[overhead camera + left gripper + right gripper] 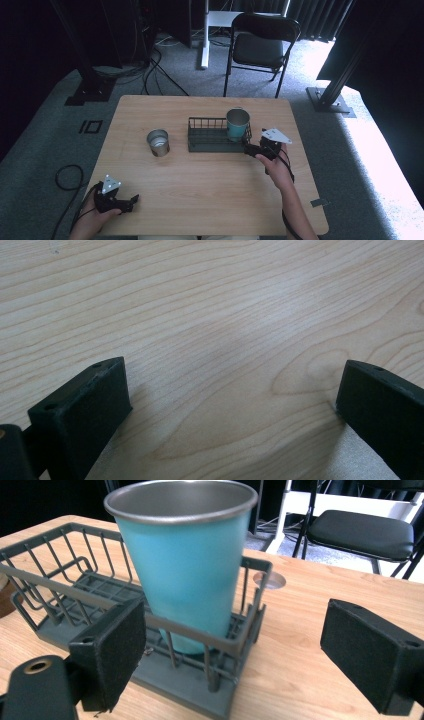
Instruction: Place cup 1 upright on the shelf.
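Across the middle of the high view, the pale wooden table (200,195) leaves a broad bare stretch between the two hands, with its near edge at the bottom of the frame and grey carpet on all sides. Near the centre stands a dark wire rack (212,135), and a teal metal cup (237,123) sits upright in its right end, against the end wall. Left of the rack, well apart from it, a small shiny steel cup (158,142) stands alone. At the top of the frame a black folding chair (260,42) stands beyond the far edge.

From the right gripper view, the cup (187,565) is a smooth tapered cone, teal outside with a bare steel rim, and the rack (65,587) has thin bars on a flat slatted base. The table's grain shows plainly in the left gripper view.

The right gripper (251,148) sits just beside the rack's right end; its jaws are spread wide, one close to the rack's corner, gripping nothing. The left gripper (131,201), at the lower left of the high view, rests low over bare wood, jaws also spread wide and empty.
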Motion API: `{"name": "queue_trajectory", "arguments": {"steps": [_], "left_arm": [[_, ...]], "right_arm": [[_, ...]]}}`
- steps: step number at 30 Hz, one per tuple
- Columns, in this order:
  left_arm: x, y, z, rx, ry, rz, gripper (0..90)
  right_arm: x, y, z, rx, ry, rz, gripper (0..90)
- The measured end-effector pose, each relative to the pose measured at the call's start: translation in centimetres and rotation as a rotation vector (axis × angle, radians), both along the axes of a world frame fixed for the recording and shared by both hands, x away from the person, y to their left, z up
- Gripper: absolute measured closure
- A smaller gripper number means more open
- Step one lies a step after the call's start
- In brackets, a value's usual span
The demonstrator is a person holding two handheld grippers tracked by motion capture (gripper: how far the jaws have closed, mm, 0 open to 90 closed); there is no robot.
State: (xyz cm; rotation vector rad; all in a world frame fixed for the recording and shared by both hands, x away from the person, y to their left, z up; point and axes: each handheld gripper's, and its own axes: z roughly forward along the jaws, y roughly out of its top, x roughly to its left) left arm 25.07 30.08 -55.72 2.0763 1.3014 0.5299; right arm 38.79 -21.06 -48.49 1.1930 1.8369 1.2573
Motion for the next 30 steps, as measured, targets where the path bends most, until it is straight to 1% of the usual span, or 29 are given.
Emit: {"name": "queue_trajectory", "arguments": {"steps": [6,7,8,12,16,22,30], "left_arm": [[0.0,0.0,0.0,0.000,0.000,0.000,1.5],[0.0,0.0,0.0,0.000,0.000,0.000,1.5],[0.0,0.0,0.0,0.000,0.000,0.000,1.5],[0.0,0.0,0.0,0.000,0.000,0.000,1.5],[0.0,0.0,0.0,0.000,0.000,0.000,1.5],[0.0,0.0,0.0,0.000,0.000,0.000,1.5],[0.0,0.0,0.0,0.000,0.000,0.000,1.5]], "right_arm": [[-0.9,-0.9,-0.7,-0.005,0.014,0.000,10.9],[-1.1,-1.1,-0.9,-0.010,0.015,-0.002,11.0],[-1.3,-1.3,-1.1,-0.002,0.020,-0.005,11.0],[-1.9,-1.8,-1.5,0.000,0.023,-0.014,10.9],[-2.5,-2.5,-2.1,-0.007,0.029,-0.020,11.0],[-3.6,-3.9,-3.3,0.010,0.039,-0.044,10.9],[-5.0,-5.8,-4.5,-0.009,0.071,-0.065,11.0]]}}
